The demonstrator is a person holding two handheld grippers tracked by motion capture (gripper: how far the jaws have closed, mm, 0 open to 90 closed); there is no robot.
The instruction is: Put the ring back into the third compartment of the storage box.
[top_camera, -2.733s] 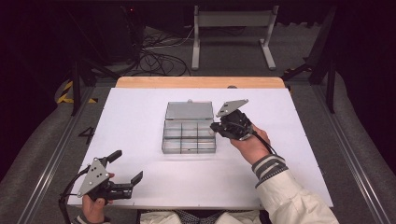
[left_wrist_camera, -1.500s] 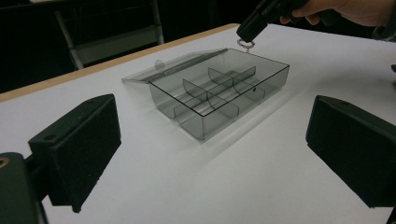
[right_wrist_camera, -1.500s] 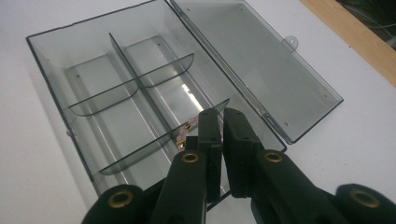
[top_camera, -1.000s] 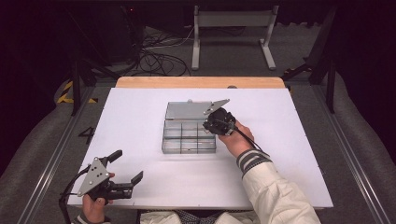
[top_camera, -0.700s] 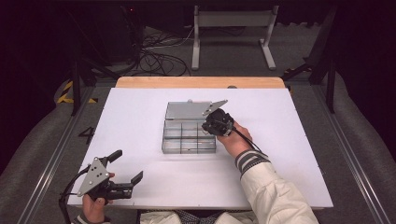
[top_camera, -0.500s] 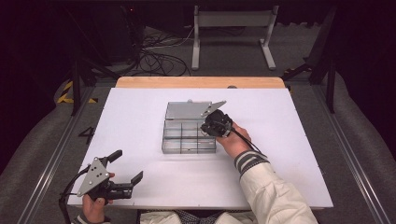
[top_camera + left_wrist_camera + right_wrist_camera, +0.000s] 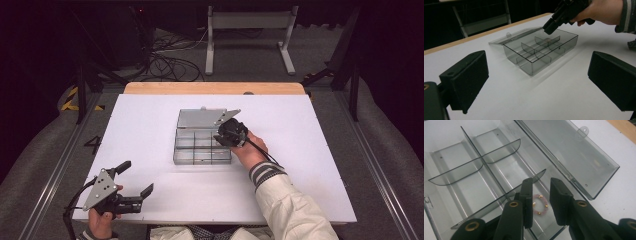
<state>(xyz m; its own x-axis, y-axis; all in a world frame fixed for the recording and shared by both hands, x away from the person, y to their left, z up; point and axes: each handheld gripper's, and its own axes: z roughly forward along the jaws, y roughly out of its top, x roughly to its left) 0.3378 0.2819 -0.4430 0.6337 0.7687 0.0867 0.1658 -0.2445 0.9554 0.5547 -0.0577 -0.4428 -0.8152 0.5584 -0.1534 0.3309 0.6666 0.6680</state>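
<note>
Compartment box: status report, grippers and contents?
Right gripper jaws just opening above pink bead bracelet, which lies in compartment box. Left gripper open, idle at table edge. Nothing in the way.

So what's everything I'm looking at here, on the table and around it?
divider box: one, clear smoky grey, mid-table, compartments open
lid: one, clear, hinged flat behind the box
bracelet: one, pink beads with gold, lying in a corner compartment
table: one, white top with a wooden far edge
metal stand: one, grey, on the floor beyond
cables: black tangle, floor beyond
left claw: black, jaws wide apart, near corner
right claw: black, jaws just opened, bracelet lying loose between them
</note>
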